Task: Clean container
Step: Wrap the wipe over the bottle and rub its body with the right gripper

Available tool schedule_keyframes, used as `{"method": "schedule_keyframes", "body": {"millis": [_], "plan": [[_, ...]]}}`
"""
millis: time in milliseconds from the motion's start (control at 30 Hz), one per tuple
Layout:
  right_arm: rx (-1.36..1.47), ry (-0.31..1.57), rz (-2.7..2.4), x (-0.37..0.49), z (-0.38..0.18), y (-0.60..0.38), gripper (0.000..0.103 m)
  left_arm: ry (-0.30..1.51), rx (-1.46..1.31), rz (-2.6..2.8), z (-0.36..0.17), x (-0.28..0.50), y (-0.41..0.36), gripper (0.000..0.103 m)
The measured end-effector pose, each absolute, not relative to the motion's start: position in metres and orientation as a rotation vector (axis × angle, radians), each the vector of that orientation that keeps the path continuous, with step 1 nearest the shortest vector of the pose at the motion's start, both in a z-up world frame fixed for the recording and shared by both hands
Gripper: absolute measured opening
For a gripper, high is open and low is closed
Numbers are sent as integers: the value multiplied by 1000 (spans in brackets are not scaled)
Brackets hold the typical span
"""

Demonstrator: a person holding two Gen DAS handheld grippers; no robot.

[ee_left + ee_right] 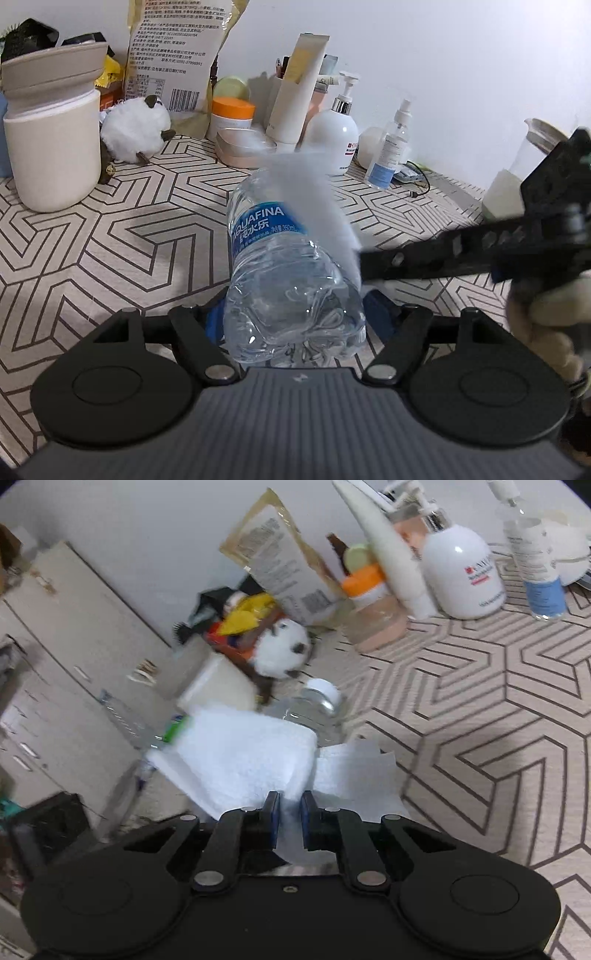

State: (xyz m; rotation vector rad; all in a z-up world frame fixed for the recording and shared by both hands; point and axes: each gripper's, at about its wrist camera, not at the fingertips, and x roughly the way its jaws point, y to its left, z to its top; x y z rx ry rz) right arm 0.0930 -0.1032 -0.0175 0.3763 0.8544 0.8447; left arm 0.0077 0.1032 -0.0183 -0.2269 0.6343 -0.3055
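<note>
A clear Aquafina water bottle (280,258) with a blue label sticks out from my left gripper (295,310), base towards the camera. The blue pads press on both of its sides, and it hangs tilted above the patterned tabletop (110,240). A white tissue (314,192) lies blurred over the bottle's upper right side. One black finger (424,258) of the right gripper reaches in from the right, held by a person's hand (546,321). In the right wrist view my right gripper (290,805) is shut on the tissue (243,753), which drapes over the bottle (314,709); the white cap (325,690) shows beyond it.
Along the back wall stand a cream canister (51,147), a plush sheep (136,129), a snack bag (170,55), a white pump bottle (332,136) and a spray bottle (388,151). A glass jug (517,173) stands at the right. Beige drawers (55,646) lie past the table's left edge.
</note>
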Motion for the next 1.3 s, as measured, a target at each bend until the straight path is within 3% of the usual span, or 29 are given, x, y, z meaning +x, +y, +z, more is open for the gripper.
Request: {"method": "schedule_keyframes", "body": {"millis": [567, 600, 667, 700, 733, 767, 1000, 1133, 1300], "plan": [[354, 776, 1045, 67, 10, -94, 15, 627, -229, -321, -17, 6, 101, 73], [365, 779, 1047, 68, 9, -95, 14, 626, -228, -321, -17, 6, 101, 73], [370, 784, 1025, 71, 7, -96, 2, 625, -225, -321, -17, 6, 101, 73], [365, 787, 1001, 73, 6, -98, 3, 625, -224, -321, -17, 6, 101, 73], [351, 787, 971, 74, 5, -99, 14, 625, -224, -321, -17, 6, 101, 73], [361, 794, 958, 77, 3, -100, 18, 624, -223, -321, -17, 6, 101, 73], [315, 854, 824, 90, -17, -99, 18, 627, -210, -317, -17, 6, 101, 73], [336, 883, 808, 93, -25, -94, 10, 614, -190, -319, -17, 4, 99, 71], [320, 874, 791, 92, -24, -94, 10, 610, -195, -325, -17, 3, 99, 71]]}}
